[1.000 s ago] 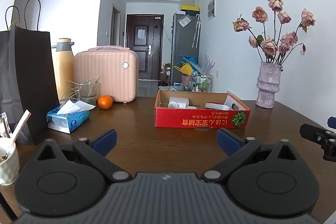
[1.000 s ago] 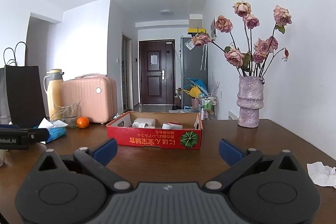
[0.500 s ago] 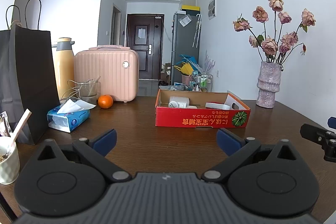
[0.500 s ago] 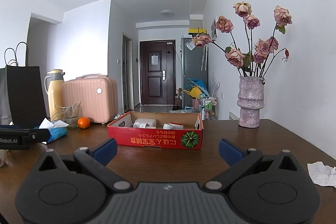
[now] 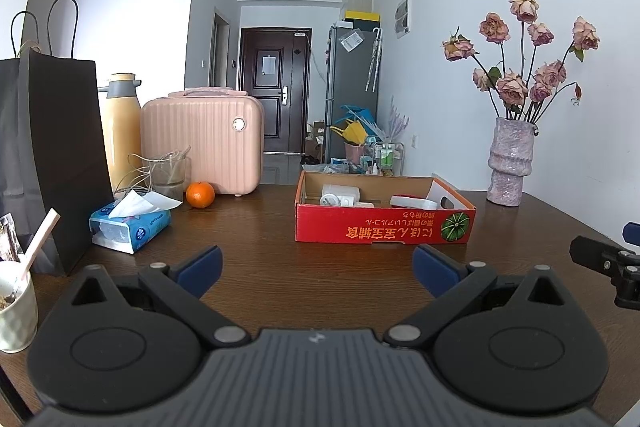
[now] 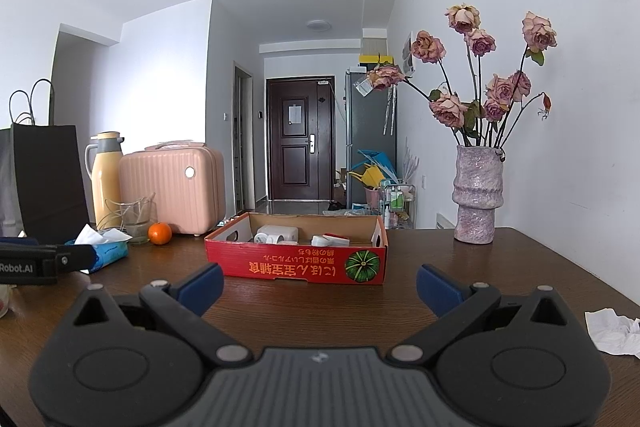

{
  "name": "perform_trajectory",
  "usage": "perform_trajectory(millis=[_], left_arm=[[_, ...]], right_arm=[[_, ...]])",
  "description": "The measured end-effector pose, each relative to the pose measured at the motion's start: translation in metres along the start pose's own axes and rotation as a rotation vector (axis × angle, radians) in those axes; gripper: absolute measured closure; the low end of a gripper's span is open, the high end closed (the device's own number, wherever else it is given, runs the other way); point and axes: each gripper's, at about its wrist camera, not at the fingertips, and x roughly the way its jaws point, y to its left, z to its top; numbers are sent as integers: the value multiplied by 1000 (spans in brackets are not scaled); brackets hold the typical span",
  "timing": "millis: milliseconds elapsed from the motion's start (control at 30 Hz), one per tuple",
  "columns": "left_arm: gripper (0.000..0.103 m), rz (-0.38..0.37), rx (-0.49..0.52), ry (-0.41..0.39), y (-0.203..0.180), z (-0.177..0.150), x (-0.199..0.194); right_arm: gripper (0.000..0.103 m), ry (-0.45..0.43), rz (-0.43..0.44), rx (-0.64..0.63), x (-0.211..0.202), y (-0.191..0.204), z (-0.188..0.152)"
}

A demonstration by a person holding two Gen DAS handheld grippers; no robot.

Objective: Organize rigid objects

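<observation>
A shallow red cardboard box [image 5: 384,227] [image 6: 296,265] sits mid-table with several white items inside, among them a white roll-like object [image 5: 340,194] [image 6: 277,233] and a flat white-and-red piece [image 5: 412,202] [image 6: 330,239]. My left gripper [image 5: 316,267] is open above the near table, short of the box, with nothing between its blue pads. My right gripper [image 6: 318,283] is also open and empty, just in front of the box. Each gripper's body shows at the edge of the other's view.
On the left stand a black paper bag [image 5: 44,155], a yellow thermos [image 5: 120,131], a pink case [image 5: 202,143], a glass [image 5: 170,175], an orange [image 5: 200,194], a tissue pack [image 5: 130,225] and a cup [image 5: 14,303]. A vase of roses [image 5: 510,163] stands right; crumpled paper [image 6: 612,331] lies near right.
Almost nothing: both views have crept very slightly. Both grippers remain open and empty.
</observation>
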Motion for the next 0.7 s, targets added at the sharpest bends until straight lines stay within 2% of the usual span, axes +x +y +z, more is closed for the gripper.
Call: perform_trajectory(millis=[700], left_arm=[[0, -6, 1, -7, 1, -3, -1]], right_arm=[[0, 8, 1, -7, 0, 5, -1]])
